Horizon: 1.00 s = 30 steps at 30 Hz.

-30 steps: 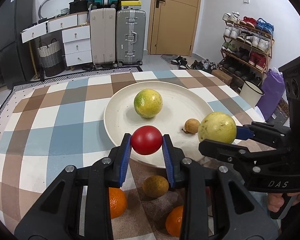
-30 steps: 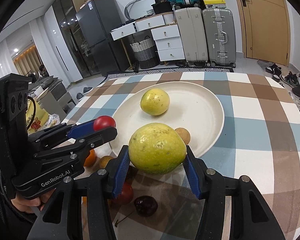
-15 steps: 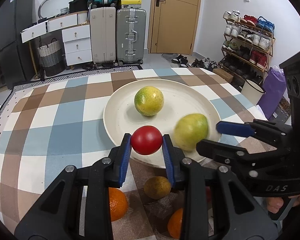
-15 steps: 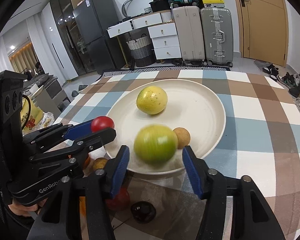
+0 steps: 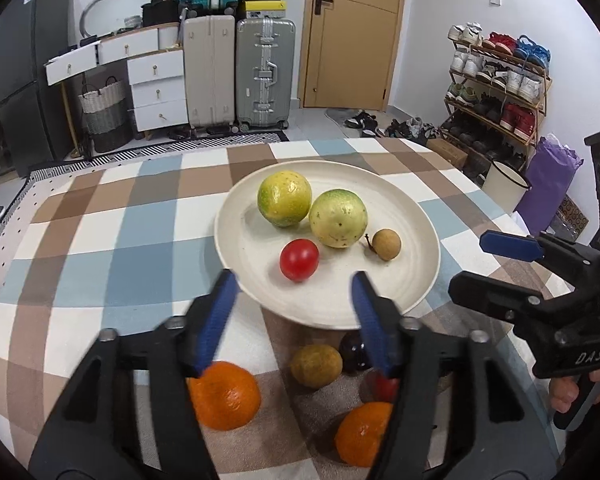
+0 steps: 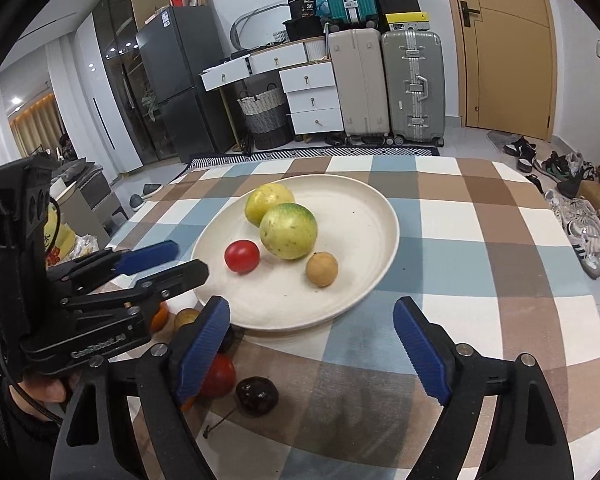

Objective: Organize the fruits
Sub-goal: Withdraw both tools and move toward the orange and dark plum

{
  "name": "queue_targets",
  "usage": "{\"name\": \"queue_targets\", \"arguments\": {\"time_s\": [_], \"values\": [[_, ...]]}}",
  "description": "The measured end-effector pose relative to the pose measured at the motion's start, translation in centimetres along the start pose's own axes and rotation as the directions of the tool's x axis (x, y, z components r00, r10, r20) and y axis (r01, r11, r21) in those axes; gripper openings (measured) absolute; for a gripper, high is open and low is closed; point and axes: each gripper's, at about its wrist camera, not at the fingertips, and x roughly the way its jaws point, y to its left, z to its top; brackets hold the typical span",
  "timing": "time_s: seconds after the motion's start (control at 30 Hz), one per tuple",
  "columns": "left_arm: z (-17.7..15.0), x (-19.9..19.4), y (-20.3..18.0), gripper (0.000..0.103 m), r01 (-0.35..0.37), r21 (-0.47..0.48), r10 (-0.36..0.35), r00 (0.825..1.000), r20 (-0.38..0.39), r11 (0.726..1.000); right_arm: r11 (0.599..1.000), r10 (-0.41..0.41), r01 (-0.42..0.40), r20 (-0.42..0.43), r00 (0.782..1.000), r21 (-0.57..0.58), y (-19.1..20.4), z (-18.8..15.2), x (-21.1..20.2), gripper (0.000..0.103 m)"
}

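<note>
Released since the earlier frame, cherry tomato [image 5: 299, 260] and green-yellow fruit [image 5: 338, 218] now sit on plate [image 5: 420, 292] ahead of both opening, empty grippers, left [image 5: 292, 312] and right [image 6: 312, 332]; tomato thin-skinned, slick, roll-prone — pinch gently across its middle.

A checked table [image 5: 100, 248] is carrying a cream plate [image 5: 420, 216] far, two oranges [image 5: 224, 394] and a dark cherry [image 6: 257, 395] near.

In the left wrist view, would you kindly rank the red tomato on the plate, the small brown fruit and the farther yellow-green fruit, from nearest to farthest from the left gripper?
1. Red tomato, just ahead of the left gripper, plate's near side.
2. Small brown fruit, right of it.
3. Farther yellow-green fruit, toward the plate's back.
</note>
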Motion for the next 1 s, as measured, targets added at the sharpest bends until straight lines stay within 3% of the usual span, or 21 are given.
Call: {"name": "queue_targets", "arguments": {"time_s": [0.07, 0.2, 0.3, 0.63, 1.0], "values": [[-0.2, -1.2, 0.4, 0.085, -0.012, -0.008, 0.012, 1.000, 0.026, 1.000, 1.000, -0.005, 0.005, -0.011, 1.000, -0.004, 0.0, -0.1, -0.1, 0.091], [-0.5, -3.0, 1.1, 0.088, -0.022, -0.016, 0.023, 0.999, 0.037, 1.000, 1.000, -0.013, 0.012, -0.028, 1.000, -0.025, 0.1, -0.6, -0.4, 0.100], [-0.7, -4.2, 1.9, 0.102, -0.034, -0.043, 0.036, 0.998, 0.053, 0.999, 0.999, 0.007, -0.008, -0.038, 0.999, -0.042, 0.4, -0.7, -0.5, 0.102], [-3.2, -6.3, 2.1, 0.102, -0.003, -0.058, 0.004, 1.000, 0.016, 0.998, 0.995, 0.046, -0.053, -0.083, 0.995, -0.082, 1.0, -1.8, -0.9, 0.103], [-4.6, -5.3, -1.3, 0.102, 0.025, 0.047, -0.022, 0.998, -0.064, 0.999, 0.993, 0.028, -0.046, -0.164, 0.986, -0.107, 0.4, -3.4, -0.3, 0.103]]}}
